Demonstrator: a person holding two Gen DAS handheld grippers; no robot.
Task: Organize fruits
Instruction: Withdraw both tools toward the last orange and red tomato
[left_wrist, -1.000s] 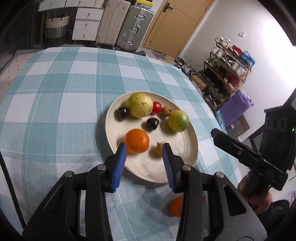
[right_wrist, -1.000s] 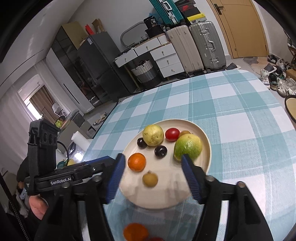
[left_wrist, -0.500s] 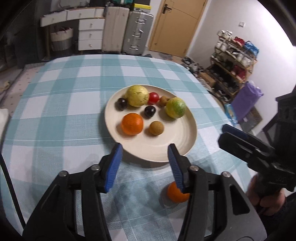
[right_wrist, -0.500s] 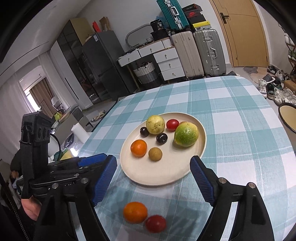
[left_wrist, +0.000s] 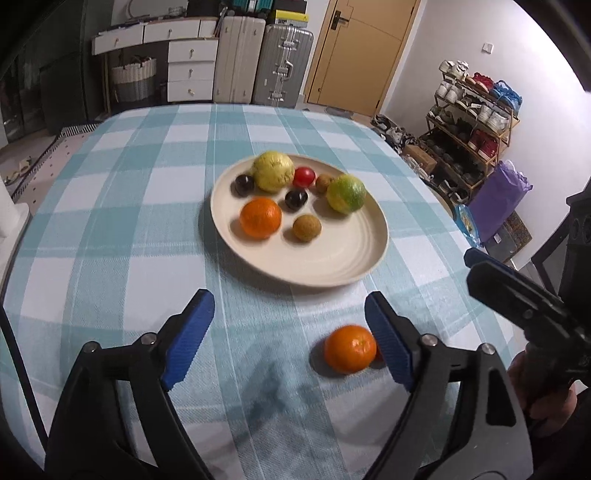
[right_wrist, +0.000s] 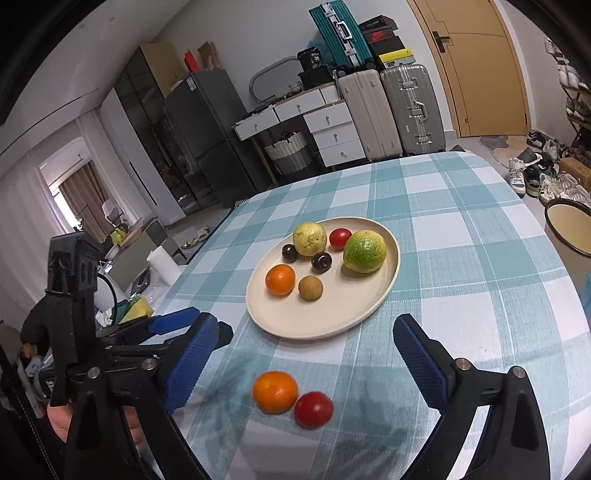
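A cream plate (left_wrist: 332, 280) on the checked cloth holds an orange (left_wrist: 260, 217), a yellow fruit (left_wrist: 272, 171), a green citrus (left_wrist: 346, 193), a red tomato (left_wrist: 304, 177), two dark plums and two small brown fruits. A loose orange (right_wrist: 275, 391) and a loose tomato (right_wrist: 313, 409) lie touching on the cloth, nearer than the plate (right_wrist: 295, 328). My left gripper (left_wrist: 288, 306) hangs short of the plate, its jaws opening and empty, with the loose orange (left_wrist: 349, 349) just inside its right finger, untouched. My right gripper (right_wrist: 306, 328) is also opening, with the two loose fruits lying below between its fingers, untouched.
The left gripper (right_wrist: 173, 321) and the hand on it show at the left of the right wrist view. A cream round bin (right_wrist: 569, 229) stands off the table's right side. Suitcases (left_wrist: 282, 62), drawers and a shoe rack (left_wrist: 472, 122) stand beyond the table.
Both grippers have drawn back from the plate toward the table's near side, and both jaws have spread wider. The loose orange and tomato have come into fuller view.
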